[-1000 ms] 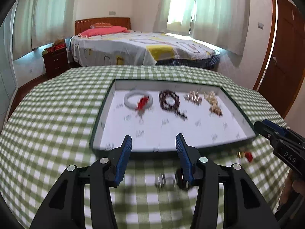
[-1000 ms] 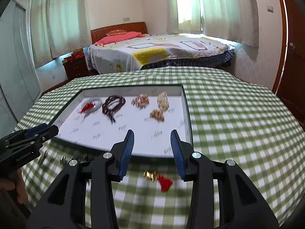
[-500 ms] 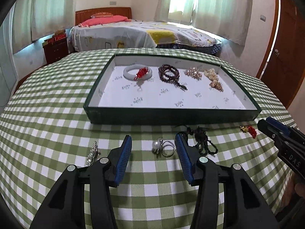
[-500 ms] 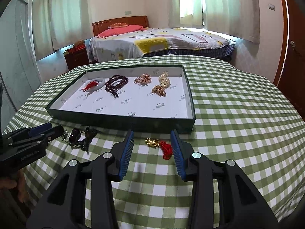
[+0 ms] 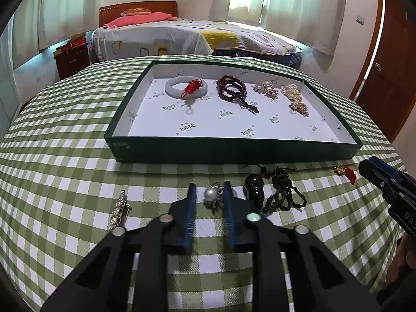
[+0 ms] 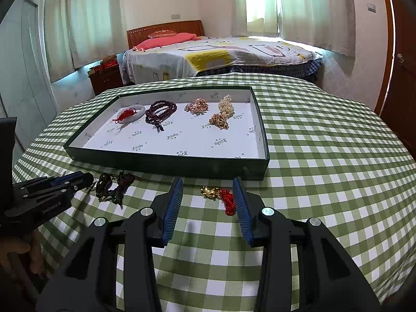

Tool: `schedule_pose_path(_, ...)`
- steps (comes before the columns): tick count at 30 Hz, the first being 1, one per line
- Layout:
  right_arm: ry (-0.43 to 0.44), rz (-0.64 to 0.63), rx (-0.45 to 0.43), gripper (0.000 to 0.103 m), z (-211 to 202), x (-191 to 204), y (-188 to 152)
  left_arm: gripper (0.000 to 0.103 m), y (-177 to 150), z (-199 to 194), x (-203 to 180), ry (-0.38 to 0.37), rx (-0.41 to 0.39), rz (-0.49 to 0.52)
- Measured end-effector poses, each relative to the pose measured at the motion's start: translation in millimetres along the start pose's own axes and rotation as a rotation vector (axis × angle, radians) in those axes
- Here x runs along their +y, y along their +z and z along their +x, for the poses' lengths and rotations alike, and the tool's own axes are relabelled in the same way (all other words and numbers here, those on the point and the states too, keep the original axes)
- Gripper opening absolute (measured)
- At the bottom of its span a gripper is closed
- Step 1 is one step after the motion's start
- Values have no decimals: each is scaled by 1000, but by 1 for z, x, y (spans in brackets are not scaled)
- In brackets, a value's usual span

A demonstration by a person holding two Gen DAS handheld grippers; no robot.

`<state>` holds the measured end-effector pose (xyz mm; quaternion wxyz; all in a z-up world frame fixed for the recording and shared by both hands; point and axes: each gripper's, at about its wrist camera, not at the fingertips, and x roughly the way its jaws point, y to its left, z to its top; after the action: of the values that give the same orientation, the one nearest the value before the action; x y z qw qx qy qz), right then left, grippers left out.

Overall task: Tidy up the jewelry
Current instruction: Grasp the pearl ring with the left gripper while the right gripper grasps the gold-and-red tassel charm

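Observation:
A green tray [image 5: 234, 149] [image 6: 166, 163] with a white lining holds a pale bangle with a red knot [image 5: 186, 87], dark red beads [image 5: 232, 91], a gold brooch [image 5: 265, 89] and a pearl piece [image 5: 295, 96]. On the checked cloth in front of it lie a pearl ring [image 5: 212, 196], a silver clip [image 5: 120, 209], a dark gourd pendant with cord [image 5: 275, 193] [image 6: 113, 184] and a gold charm with a red tassel [image 6: 221, 196] [image 5: 344, 173]. My left gripper [image 5: 208, 189] has its jaws narrowed around the pearl ring. My right gripper [image 6: 208, 186] is open, low over the gold charm.
The round table carries a green and white checked cloth [image 6: 325, 156]. A bed [image 6: 221, 54], a wooden nightstand [image 5: 71, 61] and a brown door [image 5: 390, 65] stand beyond it. The right gripper's tip [image 5: 384, 179] shows at the right of the left wrist view.
Both grippers pulled back from over the tray and came down toward the cloth. The left jaws narrowed around the pearl ring. The right gripper moved closer to the gold charm.

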<state>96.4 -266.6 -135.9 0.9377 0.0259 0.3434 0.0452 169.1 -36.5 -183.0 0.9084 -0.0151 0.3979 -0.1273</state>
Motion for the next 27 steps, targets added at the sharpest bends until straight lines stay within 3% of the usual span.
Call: schedule_pose_path(27,-22,40,108,39,36,-15,2,15,1,-18,12,27,-24,-15)
